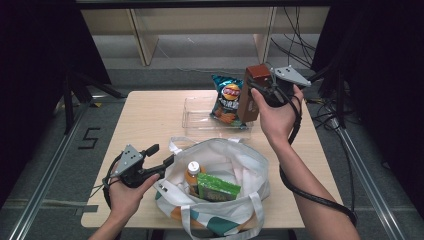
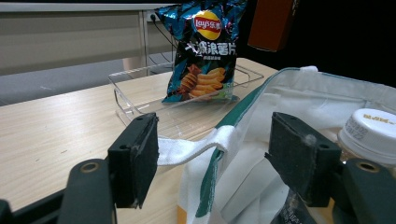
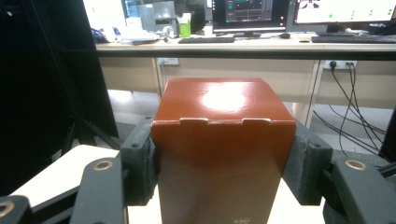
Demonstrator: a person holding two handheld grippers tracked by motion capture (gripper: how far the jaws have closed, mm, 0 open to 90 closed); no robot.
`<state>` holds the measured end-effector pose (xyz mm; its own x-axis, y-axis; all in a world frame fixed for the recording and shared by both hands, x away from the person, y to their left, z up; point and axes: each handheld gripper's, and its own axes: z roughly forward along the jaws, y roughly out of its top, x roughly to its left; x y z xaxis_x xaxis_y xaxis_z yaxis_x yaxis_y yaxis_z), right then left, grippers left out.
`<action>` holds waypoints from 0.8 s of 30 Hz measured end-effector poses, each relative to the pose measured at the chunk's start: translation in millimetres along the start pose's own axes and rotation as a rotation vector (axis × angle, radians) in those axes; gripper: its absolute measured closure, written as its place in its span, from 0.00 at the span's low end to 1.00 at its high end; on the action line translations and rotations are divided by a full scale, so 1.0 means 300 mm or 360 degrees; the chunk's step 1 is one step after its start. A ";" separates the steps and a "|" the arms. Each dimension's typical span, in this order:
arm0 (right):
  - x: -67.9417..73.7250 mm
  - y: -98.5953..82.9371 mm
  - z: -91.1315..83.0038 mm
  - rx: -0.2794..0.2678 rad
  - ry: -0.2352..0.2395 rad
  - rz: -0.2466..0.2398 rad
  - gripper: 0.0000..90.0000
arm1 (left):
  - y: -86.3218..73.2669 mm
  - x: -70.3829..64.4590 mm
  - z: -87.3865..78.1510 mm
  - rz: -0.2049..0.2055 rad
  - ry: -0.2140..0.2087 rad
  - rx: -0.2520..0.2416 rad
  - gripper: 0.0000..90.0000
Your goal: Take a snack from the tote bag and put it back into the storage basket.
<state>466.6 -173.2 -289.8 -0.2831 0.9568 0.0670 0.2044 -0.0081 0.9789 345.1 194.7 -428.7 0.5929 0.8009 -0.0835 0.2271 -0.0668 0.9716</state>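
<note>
My right gripper [image 3: 224, 186] pinches the brown box [image 3: 223, 154] above the clear tray [image 1: 197, 120]. My left gripper [image 2: 212, 158] has its fingers spread around the bag strap [image 2: 196, 147], perhaps not touching it.

Tote bag [image 1: 220, 195] at table's [image 1: 145, 120] near edge, bottle [image 1: 192, 173] inside, tray [image 1: 200, 117] behind holding chip bag [image 1: 227, 99].

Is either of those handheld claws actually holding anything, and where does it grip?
The right gripper clamps the tall brown cardboard box by its two opposite sides, near the top. The left gripper holds nothing, its jaws open.
</note>
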 end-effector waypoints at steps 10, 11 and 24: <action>-0.003 -0.026 0.032 0.0025 -0.0003 -0.0027 0.44 | 0.000 0.001 -0.001 -0.0001 0.0000 0.0000 0.36; 0.001 -0.027 0.034 0.0033 -0.0004 0.0003 0.44 | 0.000 0.001 -0.001 -0.0001 0.0000 0.0000 0.36; 0.005 -0.050 0.068 0.0061 -0.0024 0.0022 0.44 | -0.003 0.003 0.000 -0.0011 0.0003 0.0003 0.37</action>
<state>482.2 -165.8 -308.2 -0.2659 0.9609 0.0771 0.2441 -0.0103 0.9697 345.2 195.5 -429.6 0.5900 0.8024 -0.0896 0.2325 -0.0626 0.9706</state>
